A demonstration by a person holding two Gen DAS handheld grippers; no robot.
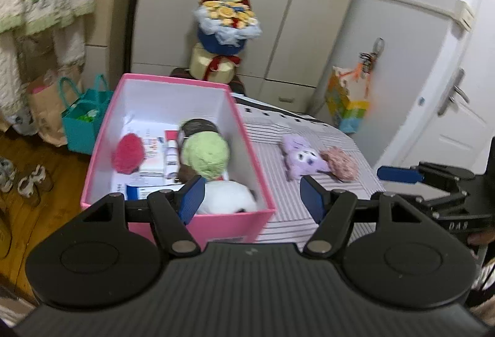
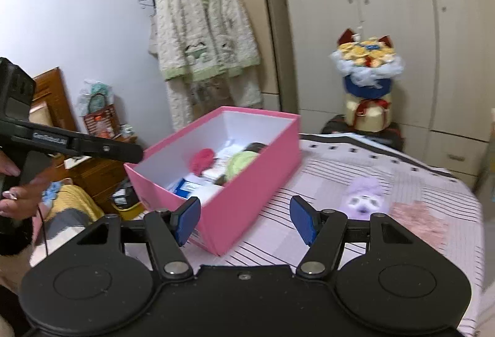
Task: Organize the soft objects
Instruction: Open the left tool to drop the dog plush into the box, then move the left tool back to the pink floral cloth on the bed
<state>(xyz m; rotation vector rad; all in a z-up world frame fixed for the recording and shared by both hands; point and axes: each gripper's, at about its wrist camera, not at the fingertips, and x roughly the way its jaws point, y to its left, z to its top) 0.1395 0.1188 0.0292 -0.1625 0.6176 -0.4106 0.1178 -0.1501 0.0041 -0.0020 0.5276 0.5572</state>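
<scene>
A pink box (image 1: pixel 102 157) (image 2: pixel 256 182) stands on the striped table (image 1: pixel 309 222) (image 2: pixel 340 170). In it lie a red fluffy toy (image 1: pixel 128 156) (image 2: pixel 201 160), a green fluffy toy (image 1: pixel 205 155) (image 2: pixel 243 163) and a white plush (image 1: pixel 229 198), on top of packets. A purple plush (image 1: pixel 304 159) (image 2: pixel 365 198) and a pink fluffy toy (image 1: pixel 340 164) (image 2: pixel 417 224) lie on the table to the box's right. My left gripper (image 1: pixel 252 198) is open and empty above the box's near right corner. My right gripper (image 2: pixel 244 219) is open and empty near the box's front corner; it also shows in the left wrist view (image 1: pixel 399 174).
A flower bouquet on a round gift box (image 1: pixel 224 27) (image 2: pixel 368 83) stands behind the table by the wardrobe. A teal bag (image 1: pixel 85 117) and a paper bag sit on the floor at left. A colourful bag (image 1: pixel 349 102) hangs on the door. A fleece garment (image 2: pixel 204 37) hangs on a rack.
</scene>
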